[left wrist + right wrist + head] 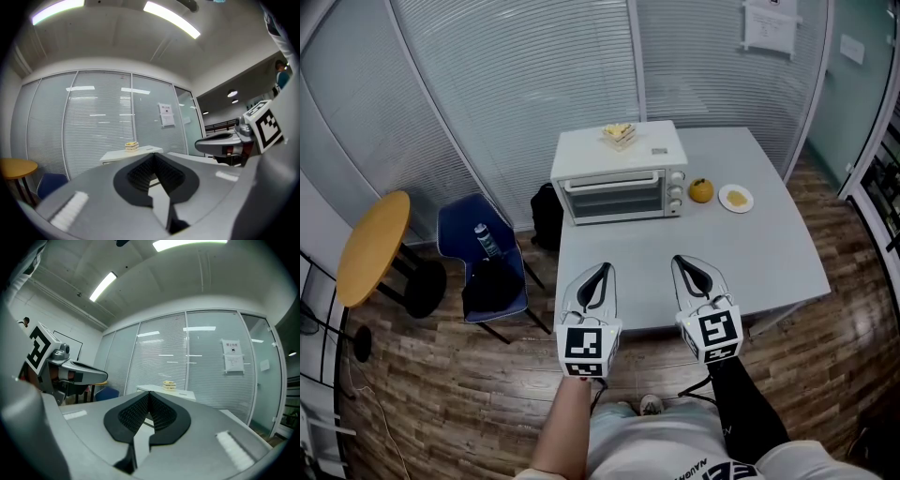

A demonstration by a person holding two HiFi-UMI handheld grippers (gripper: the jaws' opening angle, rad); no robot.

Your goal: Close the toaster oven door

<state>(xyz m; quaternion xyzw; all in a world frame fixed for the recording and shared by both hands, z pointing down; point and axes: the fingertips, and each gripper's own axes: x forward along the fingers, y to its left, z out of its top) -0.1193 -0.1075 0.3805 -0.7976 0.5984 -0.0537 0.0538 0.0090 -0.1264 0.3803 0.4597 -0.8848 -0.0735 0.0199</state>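
Observation:
A white toaster oven [619,187] stands at the back left of the grey table [750,253], and its glass door [614,195] looks upright and closed. Its top shows beyond the jaws in the left gripper view [140,152] and the right gripper view [180,393]. My left gripper [602,272] and right gripper [681,262] hover side by side over the table's near edge, well short of the oven. Both point toward it. The left gripper [152,155] and the right gripper [149,394] are each shut, tips together, holding nothing.
A small layered snack [619,134] sits on the oven's top. An orange [701,190] and a small plate of yellow food [736,198] lie right of the oven. Left of the table stand a blue chair [456,228] with a bottle [487,241], a black bag [547,216] and a round yellow table [373,246].

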